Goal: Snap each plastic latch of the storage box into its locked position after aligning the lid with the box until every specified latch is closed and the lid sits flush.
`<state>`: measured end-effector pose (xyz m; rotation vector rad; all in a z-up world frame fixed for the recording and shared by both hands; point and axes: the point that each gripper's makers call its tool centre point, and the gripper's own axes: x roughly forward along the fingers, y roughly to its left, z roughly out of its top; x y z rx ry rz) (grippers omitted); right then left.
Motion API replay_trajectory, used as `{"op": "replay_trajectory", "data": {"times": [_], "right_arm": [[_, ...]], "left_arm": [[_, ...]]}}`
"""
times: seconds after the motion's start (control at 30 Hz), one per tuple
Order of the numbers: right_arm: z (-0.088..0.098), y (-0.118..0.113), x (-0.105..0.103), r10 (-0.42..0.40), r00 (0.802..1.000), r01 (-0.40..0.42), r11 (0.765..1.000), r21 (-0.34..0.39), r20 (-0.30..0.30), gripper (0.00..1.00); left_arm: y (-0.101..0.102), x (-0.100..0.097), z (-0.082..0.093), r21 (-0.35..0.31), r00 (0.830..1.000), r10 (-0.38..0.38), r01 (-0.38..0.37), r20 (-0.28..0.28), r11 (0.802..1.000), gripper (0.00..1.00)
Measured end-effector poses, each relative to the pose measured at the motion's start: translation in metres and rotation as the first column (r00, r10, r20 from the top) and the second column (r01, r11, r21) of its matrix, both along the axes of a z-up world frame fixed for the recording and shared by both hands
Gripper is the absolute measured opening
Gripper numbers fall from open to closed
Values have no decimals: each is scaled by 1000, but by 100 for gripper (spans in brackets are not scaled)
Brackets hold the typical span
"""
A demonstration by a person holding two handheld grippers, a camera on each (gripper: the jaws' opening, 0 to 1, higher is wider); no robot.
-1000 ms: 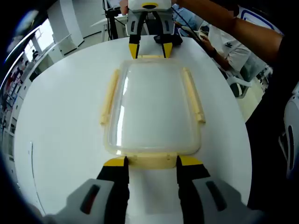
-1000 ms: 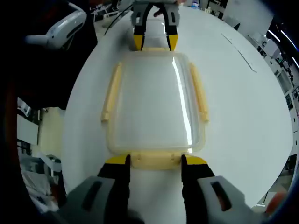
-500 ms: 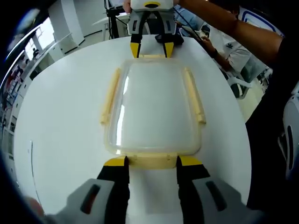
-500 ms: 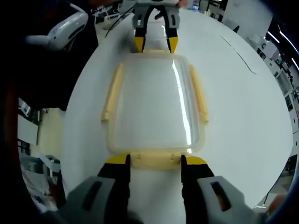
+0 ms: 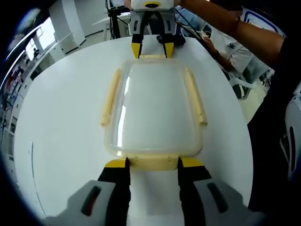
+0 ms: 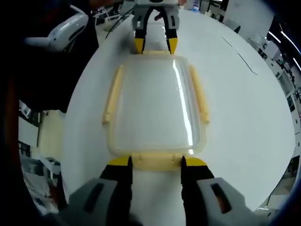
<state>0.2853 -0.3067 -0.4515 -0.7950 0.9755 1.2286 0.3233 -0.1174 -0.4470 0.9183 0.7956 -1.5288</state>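
A storage box with a clear lid lies on the round white table. It has pale yellow latches on all four sides. The long side latches splay outward. My left gripper is open, its yellow-tipped jaws standing at either end of the near end latch. At the opposite end my right gripper straddles the far end latch. In the right gripper view, my right gripper is open around its end latch, and the left gripper sits at the far end.
A person's dark sleeve and arm reach in along the right of the left gripper view. A white device shows beyond the table's left edge in the right gripper view. Chairs and desks stand past the table's rim.
Nothing has visibly changed beyond a slight shift of both views; both grippers stay at the two end latches and the box has not moved.
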Motion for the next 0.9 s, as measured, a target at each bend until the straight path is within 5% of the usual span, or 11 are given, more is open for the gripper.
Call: {"op": "replay_trajectory", "data": {"times": [0.9], "right_arm": [[-1, 4, -3, -12, 1000, 12, 1000, -18, -3, 37]], "left_arm": [[1, 3, -1, 3, 1000, -18, 18, 5, 1000, 36]]}}
